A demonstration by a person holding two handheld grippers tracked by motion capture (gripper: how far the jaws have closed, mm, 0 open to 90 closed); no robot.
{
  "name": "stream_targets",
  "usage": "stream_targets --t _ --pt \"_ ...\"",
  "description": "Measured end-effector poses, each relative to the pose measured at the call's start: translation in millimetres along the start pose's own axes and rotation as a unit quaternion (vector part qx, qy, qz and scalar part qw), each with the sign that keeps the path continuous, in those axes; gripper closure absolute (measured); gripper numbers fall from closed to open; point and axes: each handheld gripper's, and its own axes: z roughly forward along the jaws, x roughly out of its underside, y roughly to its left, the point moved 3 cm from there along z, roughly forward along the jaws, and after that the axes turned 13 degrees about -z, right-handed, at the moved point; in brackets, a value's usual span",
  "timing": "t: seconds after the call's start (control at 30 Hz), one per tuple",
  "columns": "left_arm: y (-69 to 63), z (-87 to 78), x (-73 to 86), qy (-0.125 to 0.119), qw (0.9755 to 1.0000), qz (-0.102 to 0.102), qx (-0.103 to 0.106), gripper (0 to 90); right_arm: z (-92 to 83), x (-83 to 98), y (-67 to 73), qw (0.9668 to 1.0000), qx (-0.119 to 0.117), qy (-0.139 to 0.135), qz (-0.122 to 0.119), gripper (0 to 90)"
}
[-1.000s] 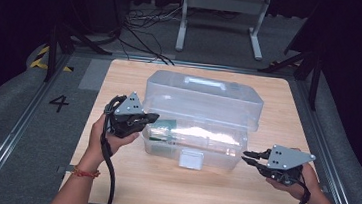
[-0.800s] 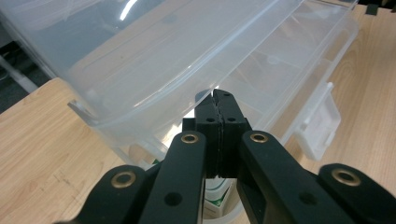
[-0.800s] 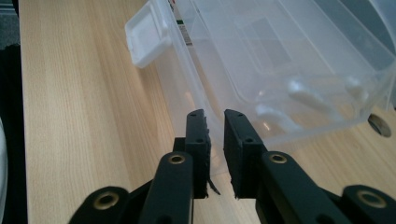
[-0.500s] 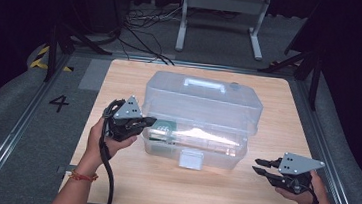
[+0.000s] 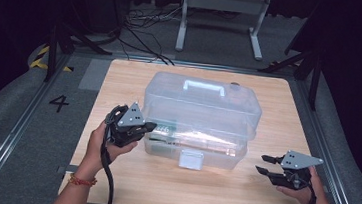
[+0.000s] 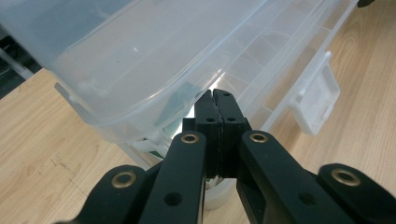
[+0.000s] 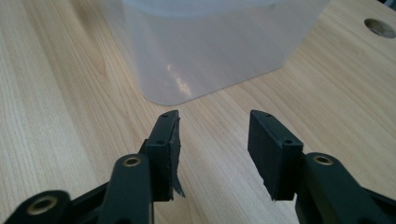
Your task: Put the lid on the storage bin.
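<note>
Left tongs at the storage box's seam, right tongs parting beside it

The clear plastic box [image 5: 200,119] sits mid-surface [image 5: 121,78]. The left tongs [image 6: 215,100], pressed together on nothing, nose into the gap under its lid. The right tongs [image 7: 212,140] have just been opening, empty, near the box's right end. A good next move, likely: steady that end low before levering, keeping clear of the front latch [image 5: 191,159].

A "4", seemingly, marks the floor [image 5: 59,103].
</note>
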Motion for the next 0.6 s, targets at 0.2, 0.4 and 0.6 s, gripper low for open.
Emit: stream_targets --t 0.2,0.4,0.6 --pt "-0.8 0.3 1.4 -0.002 1.0000 -0.001 0.000 90.0 -0.8 18.4 -1.7 0.9995 0.001 0.014 0.027 48.3" --pt "-7.7 -1.8 5.7 0.000 0.9999 0.007 0.014 90.0 -1.7 25.2 2.2 0.9994 0.000 0.017 0.029 47.2" --pt "-12.8 -9.1 7.1 -0.007 0.9997 0.012 0.018 90.0 -2.4 24.6 2.7 0.9995 0.005 0.013 0.030 46.5"
